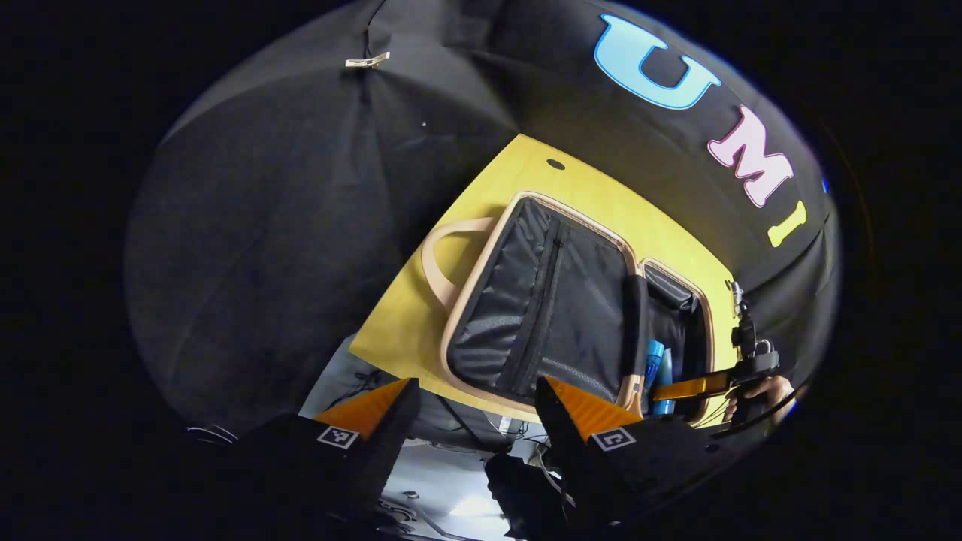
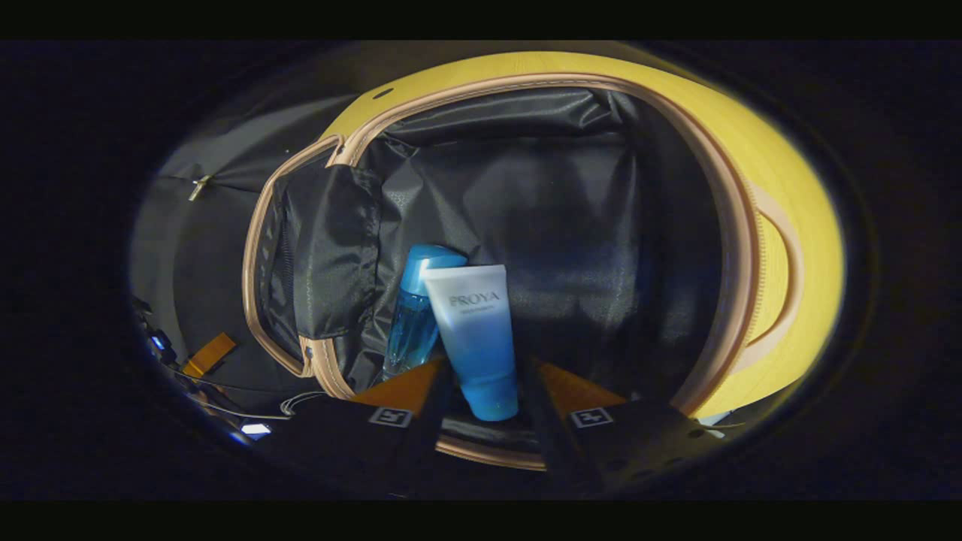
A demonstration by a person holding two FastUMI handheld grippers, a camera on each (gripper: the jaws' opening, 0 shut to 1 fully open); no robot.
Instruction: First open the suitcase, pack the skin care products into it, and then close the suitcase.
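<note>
The suitcase point(image 1: 556, 315) lies open on the yellow table point(image 1: 421, 315), lid side and base side both flat, its tan piping running round each half. Its lining is dark, crinkled fabric with a zip down the lid panel. A tan looped handle point(image 1: 443, 263) sticks out past the case rim onto bare tabletop, near the table's edge; beyond that edge the floor shows below.

Inside the base half, near the hinge fold, a blue bottle point(image 2: 417, 315) with a rounded cap lies beside a white-to-blue tube point(image 2: 477, 338); the two touch. The rest of that half is bare lining out to the far rim.

The right gripper point(image 2: 485, 391) hangs over the case's near rim, jaws apart, the tube's cap end lying between them; whether the fingers touch it I cannot tell. The left gripper point(image 1: 477, 406) sits off the table edge near the lid half, jaws released, nothing between them.
</note>
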